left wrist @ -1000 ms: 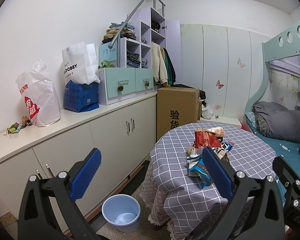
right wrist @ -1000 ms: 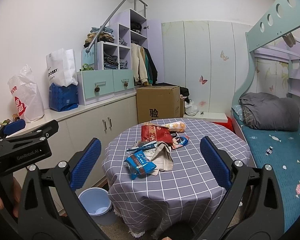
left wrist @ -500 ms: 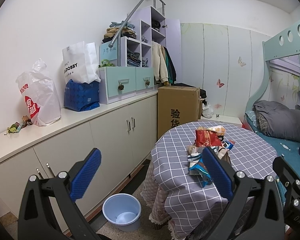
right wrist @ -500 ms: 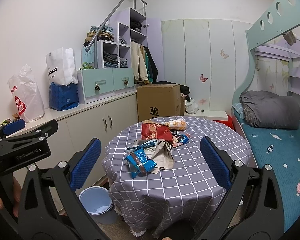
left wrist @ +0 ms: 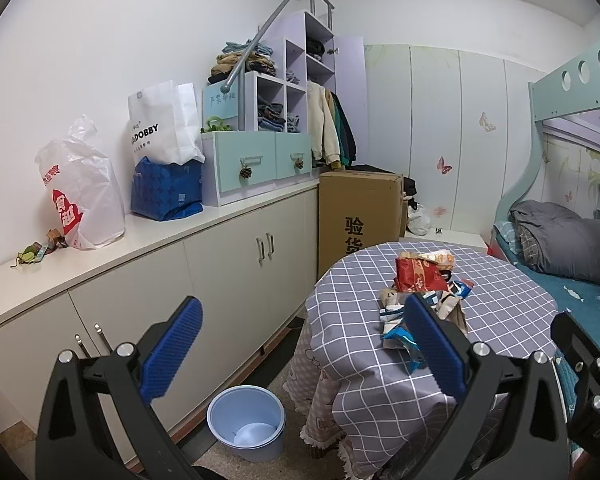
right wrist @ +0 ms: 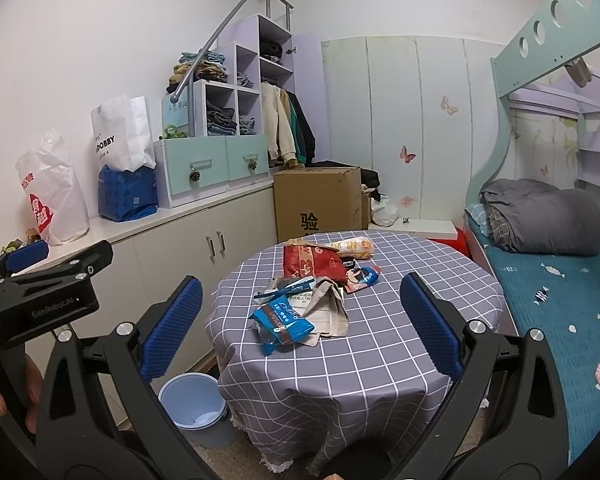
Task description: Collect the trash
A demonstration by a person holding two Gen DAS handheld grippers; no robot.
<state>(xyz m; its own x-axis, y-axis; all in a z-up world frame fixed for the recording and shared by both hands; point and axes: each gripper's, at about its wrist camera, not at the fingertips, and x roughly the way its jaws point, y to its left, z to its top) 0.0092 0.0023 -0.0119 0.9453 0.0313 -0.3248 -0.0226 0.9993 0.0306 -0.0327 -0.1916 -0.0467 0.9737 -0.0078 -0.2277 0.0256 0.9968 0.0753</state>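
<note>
A pile of trash lies on the round table (right wrist: pixel 380 360) with a grey checked cloth: a blue snack wrapper (right wrist: pixel 281 320), a crumpled brown paper bag (right wrist: pixel 328 308), a red packet (right wrist: pixel 312 262), an orange-and-white wrapper (right wrist: pixel 350 246) and a small blue-red wrapper (right wrist: pixel 362 276). The pile also shows in the left wrist view (left wrist: pixel 418 280). A light blue bin (left wrist: pixel 246 422) stands on the floor left of the table, also in the right wrist view (right wrist: pixel 192 404). My left gripper (left wrist: pixel 300 348) is open and empty, short of the table. My right gripper (right wrist: pixel 298 320) is open and empty, short of the pile.
A long white cabinet (left wrist: pixel 140 272) runs along the left wall with plastic and paper bags (left wrist: pixel 80 192) on top. A cardboard box (left wrist: pixel 358 216) stands behind the table. A bunk bed (right wrist: pixel 560 280) with a grey blanket is on the right.
Both grippers have moved slightly forward toward the table; the trash pile and bin appear a little nearer. Both stay open and empty.
</note>
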